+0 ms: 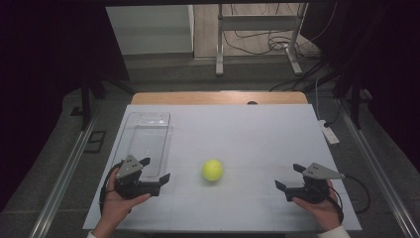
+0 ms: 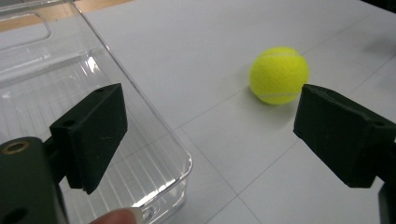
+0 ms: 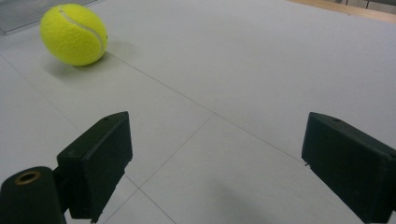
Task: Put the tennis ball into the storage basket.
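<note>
A yellow-green tennis ball point(image 1: 212, 170) point(image 2: 279, 74) point(image 3: 73, 34) rests on the white table point(image 1: 237, 134), a little in front of its middle. My left gripper point(image 1: 156, 170) point(image 2: 210, 135) stands open at the near left, just left of the ball, with nothing between its jaws; one jaw hangs over the near end of a clear plastic tray point(image 1: 146, 141) point(image 2: 56, 88). My right gripper point(image 1: 289, 177) point(image 3: 215, 158) is open at the near right, well apart from the ball, its jaws empty above bare table.
The clear tray holds nothing and lies along the table's left side. A wooden strip point(image 1: 218, 97) edges the far side of the table. Beyond it are a metal stand point(image 1: 257, 34) and cables on the floor. A white power strip point(image 1: 329, 132) lies off the right edge.
</note>
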Motion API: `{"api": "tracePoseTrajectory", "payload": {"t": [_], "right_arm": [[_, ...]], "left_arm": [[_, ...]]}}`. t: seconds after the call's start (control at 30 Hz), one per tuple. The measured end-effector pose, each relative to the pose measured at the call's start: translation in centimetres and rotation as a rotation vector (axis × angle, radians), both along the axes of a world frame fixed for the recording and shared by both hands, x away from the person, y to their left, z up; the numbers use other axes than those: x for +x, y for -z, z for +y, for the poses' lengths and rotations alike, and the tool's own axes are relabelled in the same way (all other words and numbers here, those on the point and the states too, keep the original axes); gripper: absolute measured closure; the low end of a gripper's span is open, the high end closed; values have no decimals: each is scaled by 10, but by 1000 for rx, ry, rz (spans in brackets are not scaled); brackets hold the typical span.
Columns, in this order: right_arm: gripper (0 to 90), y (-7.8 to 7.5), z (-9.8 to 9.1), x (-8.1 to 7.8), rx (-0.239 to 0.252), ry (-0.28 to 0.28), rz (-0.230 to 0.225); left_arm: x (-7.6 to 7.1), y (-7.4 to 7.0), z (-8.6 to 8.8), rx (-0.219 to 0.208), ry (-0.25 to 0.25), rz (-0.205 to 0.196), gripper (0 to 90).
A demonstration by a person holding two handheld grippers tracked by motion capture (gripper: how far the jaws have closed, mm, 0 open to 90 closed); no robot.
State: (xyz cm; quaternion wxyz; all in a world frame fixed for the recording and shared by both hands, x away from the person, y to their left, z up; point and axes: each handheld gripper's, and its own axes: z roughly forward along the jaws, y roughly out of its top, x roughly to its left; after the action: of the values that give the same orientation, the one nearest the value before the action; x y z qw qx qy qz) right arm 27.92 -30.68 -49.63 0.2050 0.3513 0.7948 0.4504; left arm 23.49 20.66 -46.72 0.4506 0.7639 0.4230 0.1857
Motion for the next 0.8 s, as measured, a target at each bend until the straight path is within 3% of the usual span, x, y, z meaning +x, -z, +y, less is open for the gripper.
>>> {"api": "tracePoseTrajectory", "payload": {"t": [0.8], "right_arm": [[96, 1, 1, 0, -2, -5, 1]], "left_arm": [[7, -10, -7, -5, 32, 11, 109]]}}
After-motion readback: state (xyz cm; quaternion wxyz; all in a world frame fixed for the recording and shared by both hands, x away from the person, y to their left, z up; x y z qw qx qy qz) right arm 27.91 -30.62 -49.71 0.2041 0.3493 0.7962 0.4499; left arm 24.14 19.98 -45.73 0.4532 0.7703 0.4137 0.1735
